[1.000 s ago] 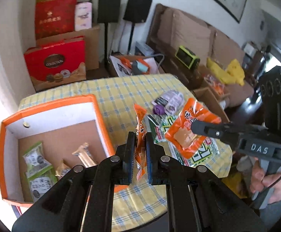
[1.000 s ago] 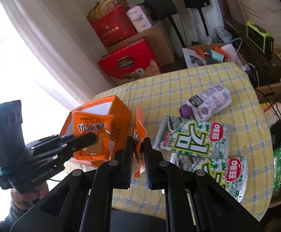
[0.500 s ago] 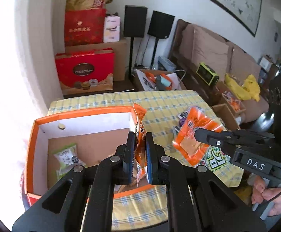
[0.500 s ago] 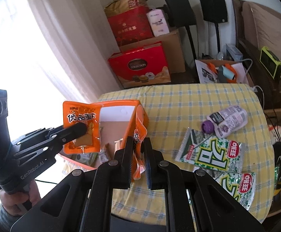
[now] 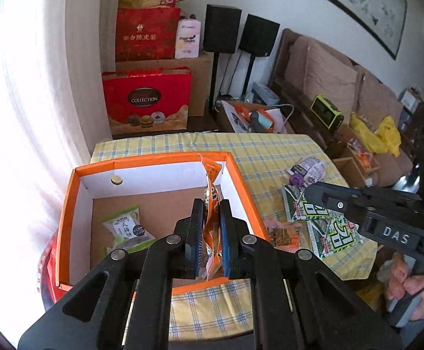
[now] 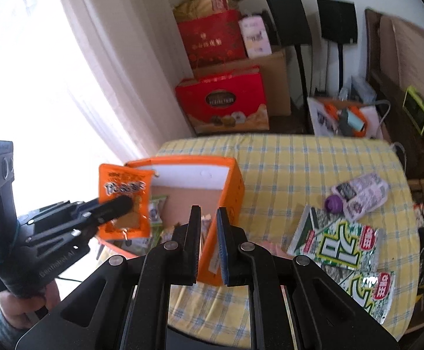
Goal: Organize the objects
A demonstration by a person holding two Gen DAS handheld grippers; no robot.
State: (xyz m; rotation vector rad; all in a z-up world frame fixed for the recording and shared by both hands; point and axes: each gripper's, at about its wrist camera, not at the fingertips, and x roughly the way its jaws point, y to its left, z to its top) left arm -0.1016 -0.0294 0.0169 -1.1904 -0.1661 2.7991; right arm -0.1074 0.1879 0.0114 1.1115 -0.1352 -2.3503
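Left claw (image 5: 211,205) clamped on crinkly orange foil packet (image 5: 212,172), hanging edge-on over open orange cardboard box (image 5: 153,157), frame centre. Right claw (image 6: 207,208): jaws just been opening, narrow gap, nothing between them.

Both wrist cams angled down, close, share orange box (image 5: 242,186) (image 6: 232,192)
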